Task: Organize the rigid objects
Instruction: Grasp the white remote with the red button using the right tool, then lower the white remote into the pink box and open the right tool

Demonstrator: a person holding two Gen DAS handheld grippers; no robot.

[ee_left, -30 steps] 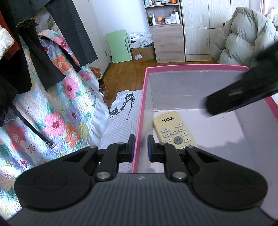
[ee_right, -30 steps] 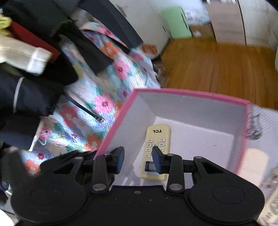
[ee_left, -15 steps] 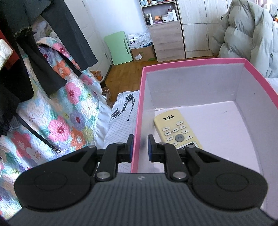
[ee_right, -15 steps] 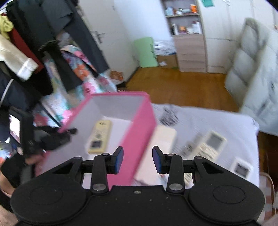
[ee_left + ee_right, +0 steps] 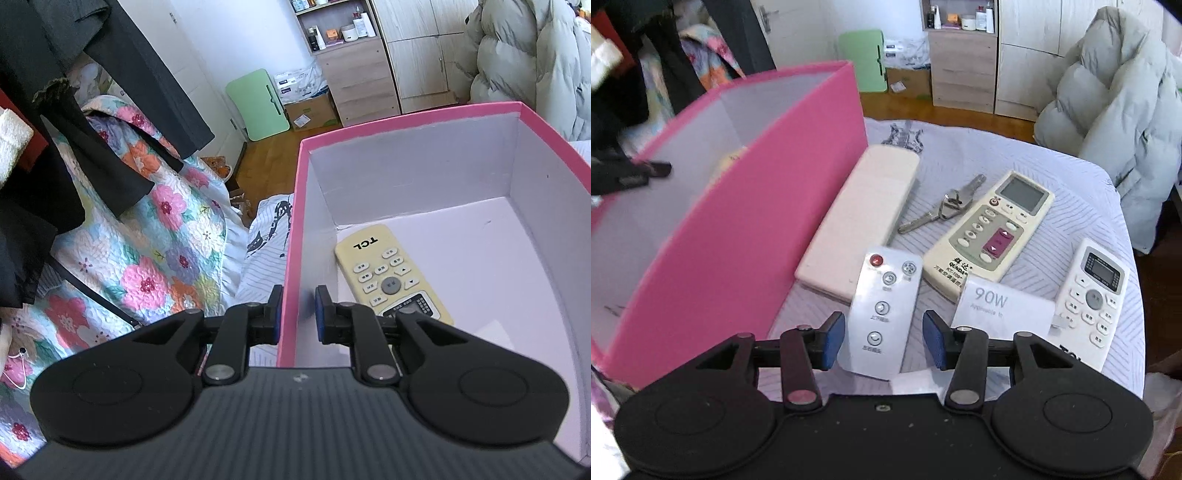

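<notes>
Steadying the box (image 5: 291, 236), the left gripper (image 5: 298, 309) straddles its near-left wall, one finger outside and one inside; the outer pad seems to touch the pink card, but a sliver of gap shows on the inner side, so I cannot tell whether the grip is firm. That hold probably keeps the light box from sliding on the bed (image 5: 1082, 192) while things go in. One yellow remote (image 5: 391, 275) already lies inside on the floor, against the left wall, leaving the whole right half free. The right gripper (image 5: 884, 339) hovers with its tongs wide and empty, spread around the near end of the white remote (image 5: 882, 310), which lies just right of the box near the bed's front edge, likely the next pick. Beyond it are a white case (image 5: 864, 218) alongside the box wall, keys (image 5: 945, 208), a beige remote (image 5: 993, 229), a 90W card (image 5: 1001, 308) and a second white remote (image 5: 1093, 295) by the right edge. These crowd close, so a straight lift is safest; the path left over the box's rim looks open.
</notes>
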